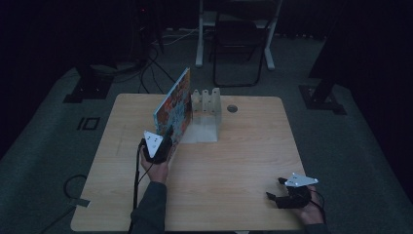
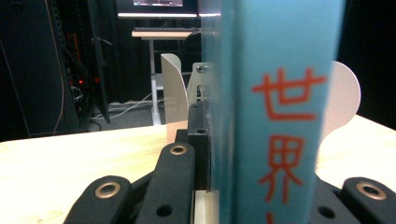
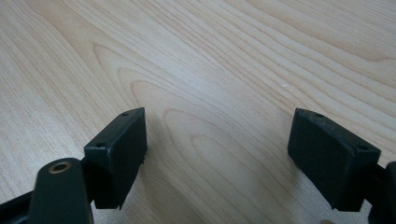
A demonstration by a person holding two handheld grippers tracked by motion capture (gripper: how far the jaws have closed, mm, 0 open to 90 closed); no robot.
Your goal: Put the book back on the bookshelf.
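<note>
The book (image 1: 174, 108) stands upright on its lower edge, near the middle of the tabletop (image 1: 234, 161) toward the far edge, just beside the white book stand (image 1: 206, 113). It looks thin, stiff and rather light, with a smooth cover that may slip; the spine end is the good place to hold. The left gripper (image 1: 163, 141) is clenched on it there. The right gripper (image 3: 215, 154) rests released near the near right corner

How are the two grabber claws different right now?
The left gripper is shut on the book, holding it upright by its spine; the right gripper is open and holds nothing. The left gripper is up by the white rack; the right gripper rests near the table's front edge. Both have black jaws.
</note>
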